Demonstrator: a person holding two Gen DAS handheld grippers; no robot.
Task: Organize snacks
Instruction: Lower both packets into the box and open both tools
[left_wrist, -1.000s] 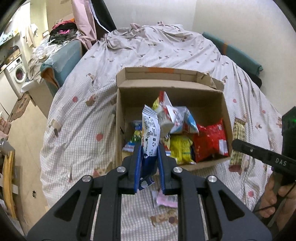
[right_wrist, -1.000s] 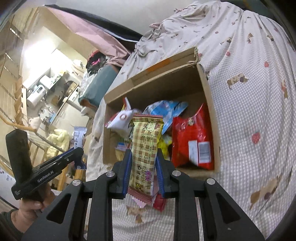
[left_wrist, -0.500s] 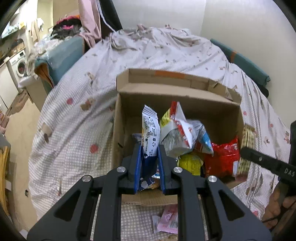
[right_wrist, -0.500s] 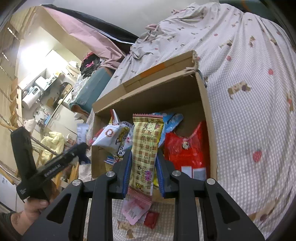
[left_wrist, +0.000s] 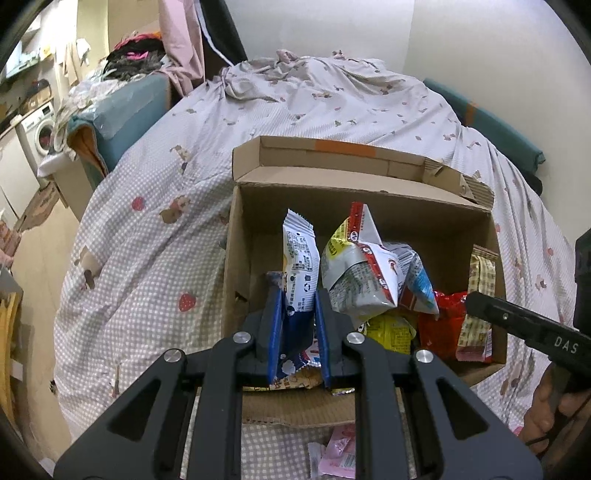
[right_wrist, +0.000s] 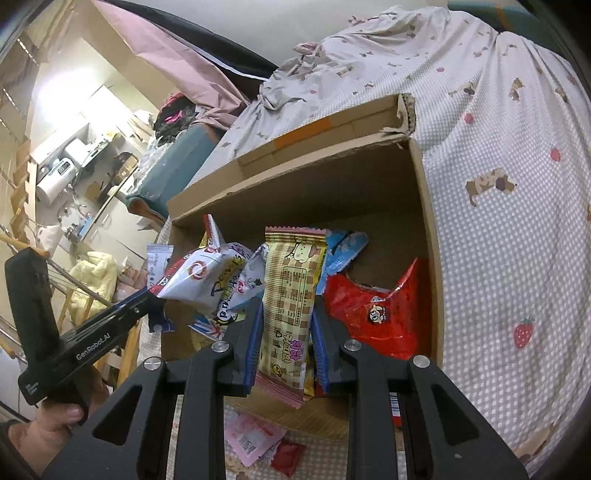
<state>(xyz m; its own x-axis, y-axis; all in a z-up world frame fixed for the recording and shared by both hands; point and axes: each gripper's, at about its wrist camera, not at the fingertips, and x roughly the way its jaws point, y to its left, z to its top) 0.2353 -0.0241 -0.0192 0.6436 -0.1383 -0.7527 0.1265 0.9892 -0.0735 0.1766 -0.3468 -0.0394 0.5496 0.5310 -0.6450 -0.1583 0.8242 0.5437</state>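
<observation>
Snacks fill a cardboard box (left_wrist: 236, 258) that sits on a bed (left_wrist: 147, 229) with a checked, strawberry-print cover. In the left wrist view the left tool (left_wrist: 298, 314) sits at lower centre, its blue pads clamped on a white and blue snack packet (left_wrist: 300, 258) that stands upright over the left part of the box. Just right of it in the box lie a crumpled white bag with red and yellow print (left_wrist: 356, 273), a yellow pack (left_wrist: 388, 328) and a red bag (left_wrist: 441, 325). At the right edge of that view the right tool (left_wrist: 476, 302) comes in, held by a hand (left_wrist: 543, 417).

In the right wrist view the right tool (right_wrist: 287, 332) at lower centre grips a tan checked wafer packet (right_wrist: 291, 280), upright over the middle of the box (right_wrist: 428, 229), the red bag (right_wrist: 373, 314) to its right. The left tool (right_wrist: 157, 299) shows at the left with its packet. On the bed before the box lie a pink packet (right_wrist: 247, 435) and a small red sachet (right_wrist: 290, 456).
</observation>
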